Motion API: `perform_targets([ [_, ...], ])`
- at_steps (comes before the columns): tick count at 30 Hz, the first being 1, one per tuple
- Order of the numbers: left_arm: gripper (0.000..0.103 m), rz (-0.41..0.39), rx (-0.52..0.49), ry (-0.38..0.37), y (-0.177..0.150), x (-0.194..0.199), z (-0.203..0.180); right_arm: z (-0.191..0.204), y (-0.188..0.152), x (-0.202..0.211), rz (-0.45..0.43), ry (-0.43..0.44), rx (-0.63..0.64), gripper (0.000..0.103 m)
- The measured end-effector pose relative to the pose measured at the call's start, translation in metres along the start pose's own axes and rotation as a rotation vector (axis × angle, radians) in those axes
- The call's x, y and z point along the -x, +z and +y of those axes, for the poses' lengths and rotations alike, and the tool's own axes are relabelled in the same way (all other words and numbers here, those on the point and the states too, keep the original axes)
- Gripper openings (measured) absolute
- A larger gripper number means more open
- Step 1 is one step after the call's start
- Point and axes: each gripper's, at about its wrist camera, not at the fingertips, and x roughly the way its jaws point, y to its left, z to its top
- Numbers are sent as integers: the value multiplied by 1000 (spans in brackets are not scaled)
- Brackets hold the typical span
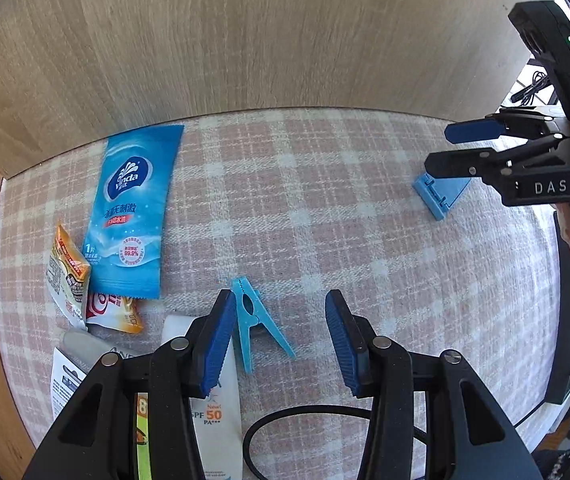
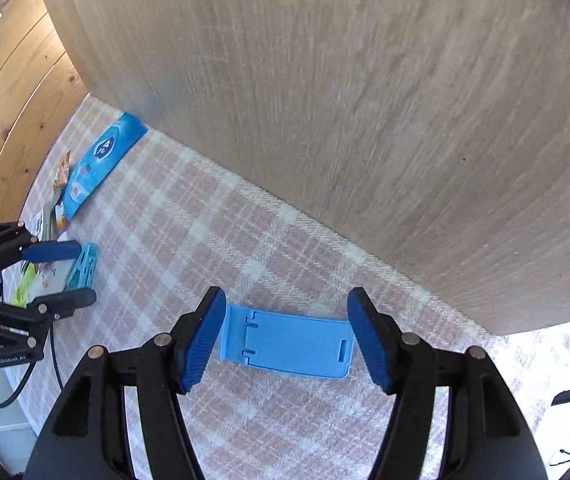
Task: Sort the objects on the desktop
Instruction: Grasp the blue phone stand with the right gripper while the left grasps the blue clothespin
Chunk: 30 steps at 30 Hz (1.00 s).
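My left gripper (image 1: 281, 312) is open over the plaid cloth; a blue clothespin (image 1: 255, 322) lies flat just inside its left finger. My right gripper (image 2: 285, 320) is open with a flat light-blue plastic phone stand (image 2: 289, 346) lying between its fingers on the cloth. The stand also shows in the left wrist view (image 1: 439, 192) under the right gripper (image 1: 439, 146). The left gripper (image 2: 73, 274) and the clothespin (image 2: 83, 266) show at the left of the right wrist view.
A blue Vinda wipes packet (image 1: 133, 212), snack sachets (image 1: 69, 276), a white sunscreen tube (image 1: 215, 412) and a leaflet (image 1: 63, 380) lie at the left. A wooden board (image 1: 265, 40) stands behind the cloth (image 1: 345, 220). A black cable (image 1: 285, 420) runs by the left gripper.
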Motion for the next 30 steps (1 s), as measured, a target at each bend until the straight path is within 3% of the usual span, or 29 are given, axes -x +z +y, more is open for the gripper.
perform_targets([
  [7,44,11,-21,-41,-5,2,-4,-4,-7,-6,58,41,5,65],
  [15,44,5,-50,-69,-25,5,-27,3,-68,16,166,181,71,65],
  [19,44,-1,-39,-47,-34,7,-38,4,-82,35,96,36,95,65],
  [23,44,8,21,-20,-33,1,-37,6,-75,37,36,-70,77,65],
  [28,44,41,40,28,-45,-6,-38,16,-68,23,41,-185,94,60],
  [30,43,49,46,29,-47,-11,-40,16,-67,22,34,-184,79,56],
])
